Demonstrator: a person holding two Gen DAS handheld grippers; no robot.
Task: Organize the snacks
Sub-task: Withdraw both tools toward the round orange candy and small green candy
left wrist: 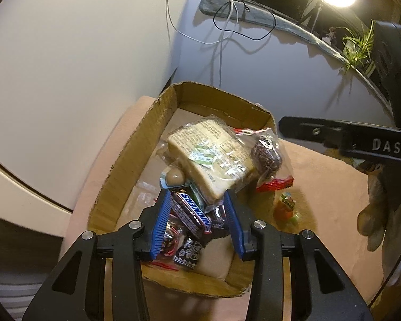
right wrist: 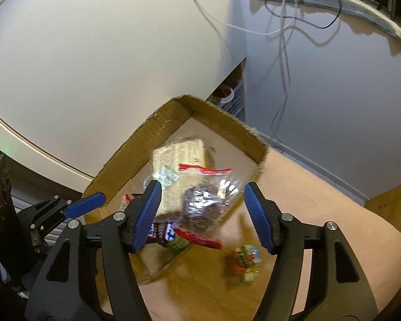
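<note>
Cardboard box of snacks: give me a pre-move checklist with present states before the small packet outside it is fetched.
1. Open brown cardboard box has room at its far end: ok.
2. Clear-wrapped bread slice lies inside the box: ok.
3. Small red and green snack packet lies outside, on the pink cloth: not ok.
4. Right gripper jaws apart, no pad pressing anything: ok.
5. Left gripper jaws apart over the Snickers bar, gripping it: cannot tell.
6. Clear bag with red strip fully settled in the box: cannot tell, blurred.
</note>
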